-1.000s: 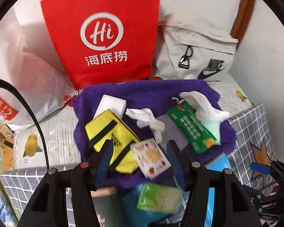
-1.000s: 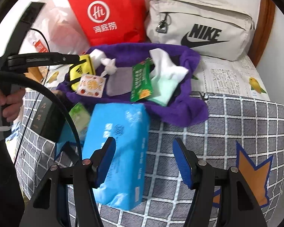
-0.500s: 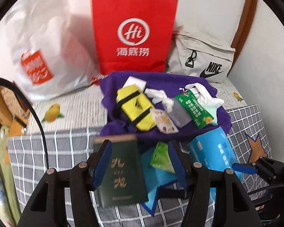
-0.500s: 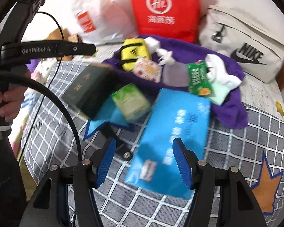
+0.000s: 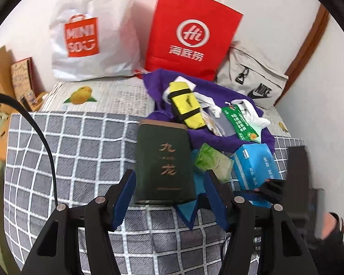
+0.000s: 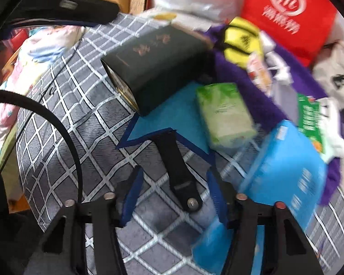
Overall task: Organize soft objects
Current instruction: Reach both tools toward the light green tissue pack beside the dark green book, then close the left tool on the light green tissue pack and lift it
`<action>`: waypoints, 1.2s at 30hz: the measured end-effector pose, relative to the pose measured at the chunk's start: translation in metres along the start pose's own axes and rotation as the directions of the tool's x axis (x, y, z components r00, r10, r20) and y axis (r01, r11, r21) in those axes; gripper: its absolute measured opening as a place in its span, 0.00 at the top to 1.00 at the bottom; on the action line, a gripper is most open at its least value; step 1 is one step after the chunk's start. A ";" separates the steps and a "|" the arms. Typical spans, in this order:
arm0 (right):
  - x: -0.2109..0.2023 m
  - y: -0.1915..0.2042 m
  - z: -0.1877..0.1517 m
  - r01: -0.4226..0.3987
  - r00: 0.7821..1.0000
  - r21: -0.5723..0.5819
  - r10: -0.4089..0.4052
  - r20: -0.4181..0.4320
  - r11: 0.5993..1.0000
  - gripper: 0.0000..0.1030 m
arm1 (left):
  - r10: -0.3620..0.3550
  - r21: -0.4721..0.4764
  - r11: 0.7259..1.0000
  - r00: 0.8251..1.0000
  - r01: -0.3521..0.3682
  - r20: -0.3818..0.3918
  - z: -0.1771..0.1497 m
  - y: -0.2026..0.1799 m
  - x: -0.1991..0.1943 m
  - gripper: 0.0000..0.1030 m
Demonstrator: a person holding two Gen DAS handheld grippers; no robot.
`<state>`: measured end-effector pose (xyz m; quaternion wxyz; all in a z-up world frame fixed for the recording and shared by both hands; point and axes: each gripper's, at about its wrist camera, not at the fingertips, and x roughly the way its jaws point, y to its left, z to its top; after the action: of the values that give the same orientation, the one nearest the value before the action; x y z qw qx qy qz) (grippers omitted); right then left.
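**Both claws pulled back from the purple pile toward the near bed edge**

Now lying under the left claw (image 5: 169,197): dark green box (image 5: 164,162), earlier farther off. Covering the bed: grey checked blanket (image 5: 80,146); leaning on the white wall: red bag (image 5: 190,34), white bag (image 5: 91,34).

Left claw standing apart, straddling the box's near end, contact unclear. Right claw (image 6: 174,197) just closing partway, gaping over a black strap (image 6: 178,167), gripping nothing.

Resting beside the purple towel (image 5: 217,137): green tissue pack (image 6: 224,116), blue tissue pack (image 6: 286,160). Blurring throughout the right view.
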<state>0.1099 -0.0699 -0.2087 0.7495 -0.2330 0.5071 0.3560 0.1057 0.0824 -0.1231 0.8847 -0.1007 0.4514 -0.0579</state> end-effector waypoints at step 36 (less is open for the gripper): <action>0.032 -0.006 0.048 -0.041 0.975 -0.033 0.033 -0.218 0.999 0.80 | -0.081 -0.048 0.995 0.996 0.083 0.045 -0.019 0.031 -0.018 0.42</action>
<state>0.1506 -0.0305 -0.2204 0.6784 -0.2749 0.5834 0.3519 0.0800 0.1140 -0.1269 0.8883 -0.1426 0.4291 -0.0808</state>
